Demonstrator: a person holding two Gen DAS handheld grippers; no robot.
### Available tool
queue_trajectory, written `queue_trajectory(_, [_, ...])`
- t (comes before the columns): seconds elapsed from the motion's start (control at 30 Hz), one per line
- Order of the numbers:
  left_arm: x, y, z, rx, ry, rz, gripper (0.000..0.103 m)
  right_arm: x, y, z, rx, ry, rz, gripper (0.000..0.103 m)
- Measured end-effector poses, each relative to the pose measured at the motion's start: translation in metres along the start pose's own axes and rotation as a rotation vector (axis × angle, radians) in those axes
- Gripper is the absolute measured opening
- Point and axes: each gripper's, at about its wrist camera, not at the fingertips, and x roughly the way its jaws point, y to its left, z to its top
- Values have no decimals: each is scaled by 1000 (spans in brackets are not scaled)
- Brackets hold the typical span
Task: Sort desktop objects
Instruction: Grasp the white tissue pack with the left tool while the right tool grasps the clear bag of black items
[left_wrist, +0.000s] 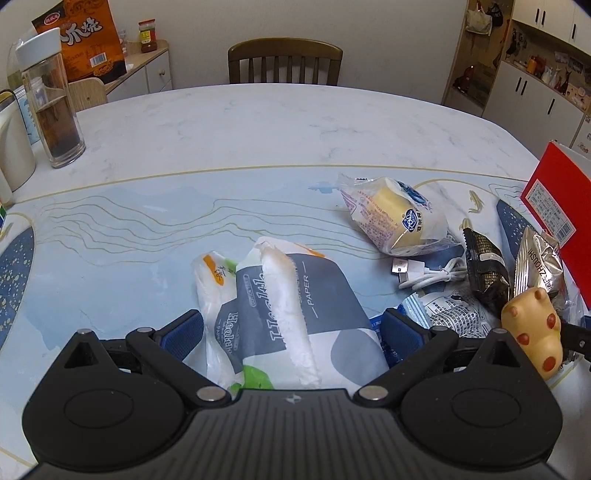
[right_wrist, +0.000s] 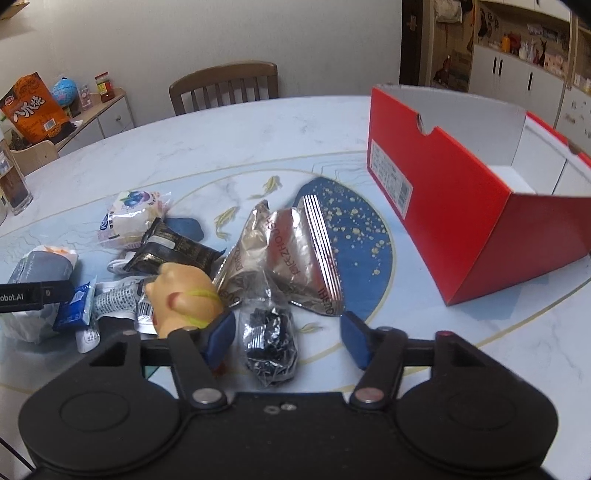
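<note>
Left wrist view: left gripper (left_wrist: 291, 328) is straddling the tissue pack (left_wrist: 291, 314), jaws released, needing closure; right gripper (right_wrist: 288, 336), spread, is bracketing a clear bag of dark pieces (right_wrist: 269, 343), red box (right_wrist: 461, 206) at two o'clock.

A: The bench (left_wrist: 258, 122) looks like smooth marble with a glossy printed mat (left_wrist: 110, 236) on it. The tissue pack (left_wrist: 295, 295) is soft plastic film.

B: The box (right_wrist: 443, 206) is matt red cardboard, white inside. The 2 silver snack bags (right_wrist: 291, 258) are shiny, crinkled foil. The small bag (right_wrist: 269, 343) is clear plastic. The chair (right_wrist: 225, 88) is brown wood.
</note>
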Motion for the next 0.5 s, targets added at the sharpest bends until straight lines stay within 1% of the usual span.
queue_trajectory(0.13, [1,2,0,-8,-4,-9,102,3,-1,-2,3,13,4,54])
queue_trajectory(0.3, [1,7,1,-33,-1,-24,94,3,0,-2,-5,23,9,46])
queue_trajectory(0.33, [1,7,0,-34,-1,-28,92,3,0,-2,-6,26,10,46])
queue_trajectory(0.37, [0,7,0,-34,-2,-32,88,3,1,-2,-7,28,11,43])
queue_trajectory(0.4, [0,6,0,-33,-3,-33,87,3,1,-2,-8,29,12,40])
queue_trajectory(0.47, [0,5,1,-27,-6,-29,78,2,1,-2,-8,31,13,38])
queue_trajectory(0.5, [-1,5,1,-25,-8,-26,77,2,1,-2,-9,29,12,36])
